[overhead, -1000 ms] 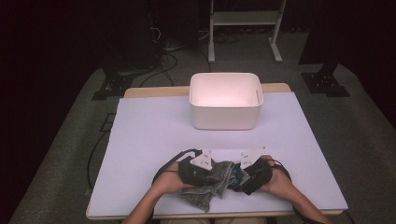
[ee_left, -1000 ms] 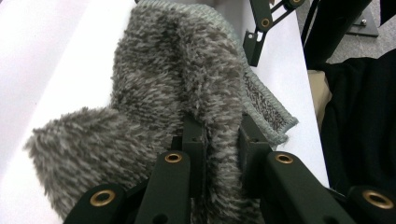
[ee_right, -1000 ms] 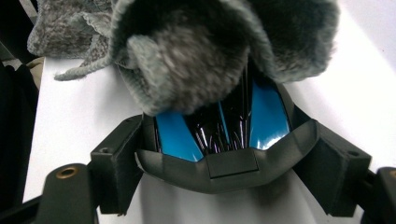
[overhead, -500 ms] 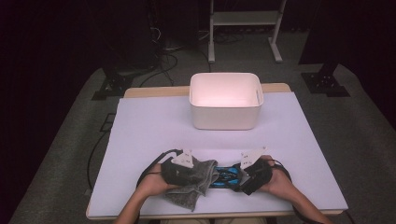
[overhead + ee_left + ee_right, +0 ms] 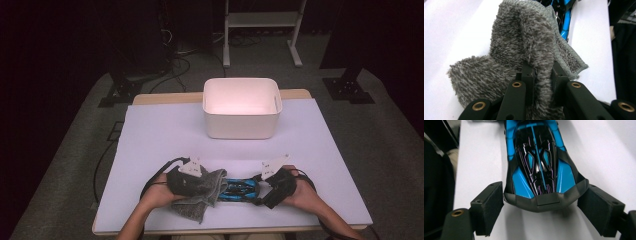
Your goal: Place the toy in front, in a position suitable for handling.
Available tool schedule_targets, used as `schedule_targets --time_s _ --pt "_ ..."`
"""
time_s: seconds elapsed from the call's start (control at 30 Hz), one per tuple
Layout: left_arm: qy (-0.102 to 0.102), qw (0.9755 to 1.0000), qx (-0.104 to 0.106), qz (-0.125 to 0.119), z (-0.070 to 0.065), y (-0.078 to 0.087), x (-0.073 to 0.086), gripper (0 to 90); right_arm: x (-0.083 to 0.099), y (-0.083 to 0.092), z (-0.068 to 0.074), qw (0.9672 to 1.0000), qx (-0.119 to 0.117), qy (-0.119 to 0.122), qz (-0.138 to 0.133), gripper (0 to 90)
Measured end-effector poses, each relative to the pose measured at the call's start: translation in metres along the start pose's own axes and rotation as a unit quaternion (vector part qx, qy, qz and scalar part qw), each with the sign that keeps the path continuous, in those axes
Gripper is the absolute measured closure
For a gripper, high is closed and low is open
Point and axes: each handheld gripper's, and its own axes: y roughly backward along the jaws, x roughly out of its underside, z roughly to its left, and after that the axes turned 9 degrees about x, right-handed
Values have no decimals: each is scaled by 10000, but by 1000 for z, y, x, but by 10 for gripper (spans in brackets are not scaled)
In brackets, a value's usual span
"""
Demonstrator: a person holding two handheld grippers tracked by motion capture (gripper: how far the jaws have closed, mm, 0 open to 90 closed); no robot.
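A blue and black toy car (image 5: pixel 240 189) lies on the white table top (image 5: pixel 165 130) near its front edge, between my two grippers. My right gripper (image 5: pixel 258 189) grips one end of the car (image 5: pixel 536 157), a pad pressed on each side (image 5: pixel 541 202). My left gripper (image 5: pixel 207 185) is shut on a fold of a fluffy grey cloth (image 5: pixel 202 195), which hangs over the car's other end. In the left gripper view the cloth (image 5: pixel 524 40) rises between the jaws (image 5: pixel 542 68), and a strip of the blue car (image 5: pixel 564 15) peeks out behind it.
A white rectangular bin (image 5: pixel 240 127) stands open at the back middle of the table. The floor around the table is dark, with stand feet and cables on it (image 5: pixel 175 60). The person's forearms come in from the front edge.
My left gripper has pulled the grey cloth to the left along the car, baring most of its blue body. The right gripper and the car have stayed put.
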Motion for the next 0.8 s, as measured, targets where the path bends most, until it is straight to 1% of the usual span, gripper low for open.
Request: schedule_targets --time_s 0.03,0.07,0.17,0.23,0.27,0.3,0.33,0.4,0.43,0.5,0.6,0.63,0.67,0.8 --pt "-52 10000 12 60 0 -1 -4 771 2 1 -1 10000 3 -18 -41 221" --pt "-52 10000 12 60 0 -1 -4 771 2 1 -1 10000 3 -18 -41 221" --pt "-122 9999 79 25 0 -7 -14 771 2 0 0 10000 50 -12 -54 230" --pt "-263 9995 192 -49 -3 -13 -27 772 0 -2 1 10000 62 -24 -64 230" --pt "-314 9992 224 -48 -4 -16 -32 771 -1 -3 2 10000 61 8 -65 231" --pt "-374 9990 247 -37 -4 -19 -37 771 -2 -3 3 10000 65 -17 -64 231" --pt "-479 9984 314 5 -6 -25 -47 771 -3 -4 3 10000 75 23 -60 231" --pt "-553 9978 350 74 -8 -32 -56 771 -5 -6 5 9999 85 20 -59 231" --pt "-628 9973 345 175 -8 -37 -63 771 -5 -6 5 9999 91 19 -57 231" --pt "-692 9966 391 235 -8 -44 -70 771 -5 -8 5 9999 65 -14 -83 230" --pt "-735 9957 499 276 -7 -53 -80 771 -5 -9 4 9999 26 -34 -133 231" --pt "-784 9948 566 326 -8 -59 -85 771 -5 -10 5 9999 31 -37 -163 230" --pt "-784 9948 566 326 -8 -59 -85 771 -5 -10 5 9999 31 -37 -163 230" --pt "-871 9935 637 357 -9 -69 -94 771 -5 -11 5 9998 -3 -91 -182 230"
